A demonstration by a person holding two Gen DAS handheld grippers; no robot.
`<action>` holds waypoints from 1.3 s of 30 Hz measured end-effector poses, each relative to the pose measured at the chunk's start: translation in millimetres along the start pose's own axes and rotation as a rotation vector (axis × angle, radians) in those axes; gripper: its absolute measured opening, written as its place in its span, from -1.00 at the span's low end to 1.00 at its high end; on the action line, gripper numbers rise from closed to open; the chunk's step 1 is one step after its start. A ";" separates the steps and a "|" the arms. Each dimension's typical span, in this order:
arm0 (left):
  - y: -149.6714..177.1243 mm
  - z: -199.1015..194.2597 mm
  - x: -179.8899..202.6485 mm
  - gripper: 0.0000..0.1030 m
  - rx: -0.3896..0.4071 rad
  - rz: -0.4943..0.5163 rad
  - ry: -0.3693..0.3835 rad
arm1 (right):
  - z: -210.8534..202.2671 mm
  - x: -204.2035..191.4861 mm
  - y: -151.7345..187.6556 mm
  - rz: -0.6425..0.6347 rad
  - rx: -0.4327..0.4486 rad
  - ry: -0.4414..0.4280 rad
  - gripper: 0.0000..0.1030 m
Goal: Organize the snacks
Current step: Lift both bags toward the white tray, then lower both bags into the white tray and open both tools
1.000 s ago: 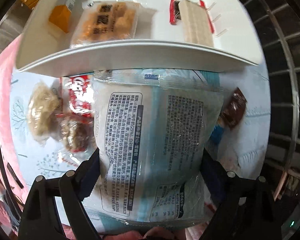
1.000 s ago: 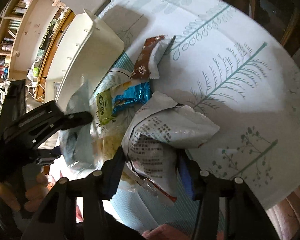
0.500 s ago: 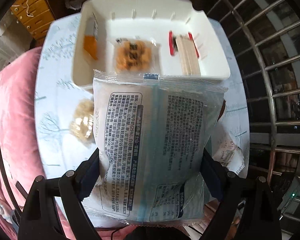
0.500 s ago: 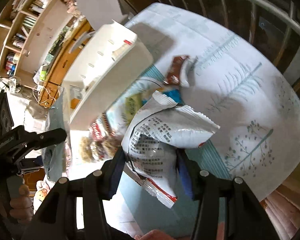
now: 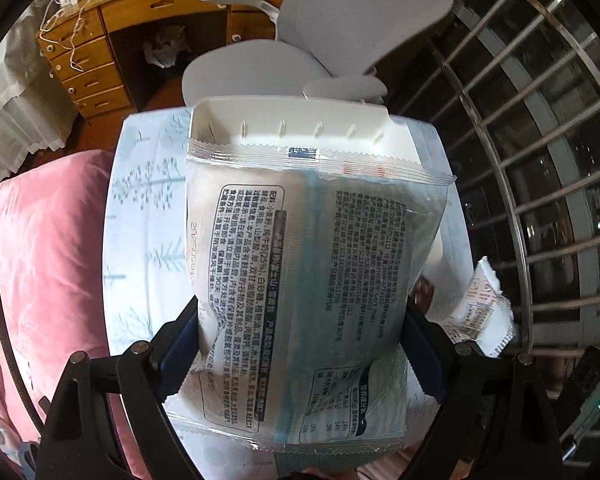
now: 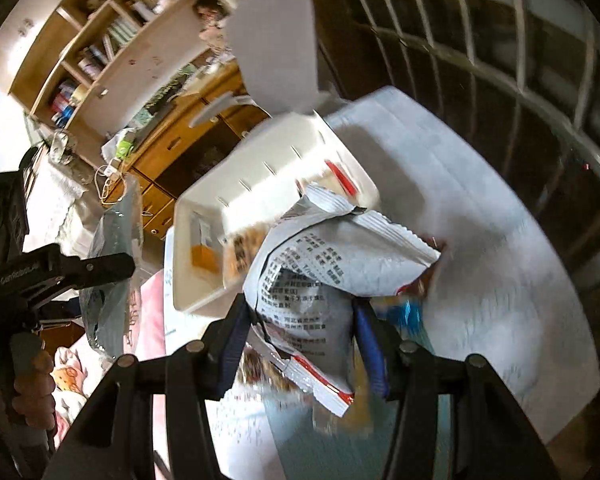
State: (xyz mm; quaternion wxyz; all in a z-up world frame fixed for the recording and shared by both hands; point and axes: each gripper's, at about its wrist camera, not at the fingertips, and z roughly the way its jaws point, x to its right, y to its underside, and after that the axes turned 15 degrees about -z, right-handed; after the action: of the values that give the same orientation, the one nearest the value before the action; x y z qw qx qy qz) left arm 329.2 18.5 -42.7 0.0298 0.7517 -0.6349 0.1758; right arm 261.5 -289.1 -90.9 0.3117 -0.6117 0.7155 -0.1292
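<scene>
Above the table [image 5: 140, 216], both grippers are lifted clear of the tablecloth, each with a packet.

Left gripper [image 5: 300, 344]: jaws clenched on a large pale blue packet [image 5: 300, 264], printed back facing the camera, sealed top edge uppermost. Packet hangs upright and hides most of the white bin [image 5: 292, 120] behind it. Only the bin's far wall and slotted rim show above the packet.

Right gripper [image 6: 300, 332]: jaws grasping a crumpled white packet [image 6: 320, 272] with black print and a red strip at its lower edge. Upper part of the packet is folded over toward the right. Held over the middle of the table, just in front of the bin's near right corner.

White bin sits at the far edge of the table. In the right wrist view it holds an orange packet [image 6: 204, 258] at the left end, a biscuit packet [image 6: 244, 248] next to it, and a red-edged packet [image 6: 340, 176] at the right end.

On the table below the right gripper: a blue wrapper [image 6: 410, 316], blurred. A pink blanket [image 5: 48, 240] lies along the table's left edge. Grey chair [image 5: 340, 24] stands behind the far edge. Right wrist view is motion-blurred in the lower half.
</scene>
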 end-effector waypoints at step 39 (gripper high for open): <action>-51.8 56.8 2.3 0.86 0.027 0.013 0.061 | 84.1 -27.9 -44.9 -0.338 -0.006 -0.015 0.56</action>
State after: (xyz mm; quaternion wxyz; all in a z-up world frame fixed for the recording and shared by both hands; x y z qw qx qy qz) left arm 392.4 11.0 -85.9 0.0380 0.7421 -0.6363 0.2074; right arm 349.6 -255.7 -122.4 0.2891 -0.7252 0.6006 -0.1729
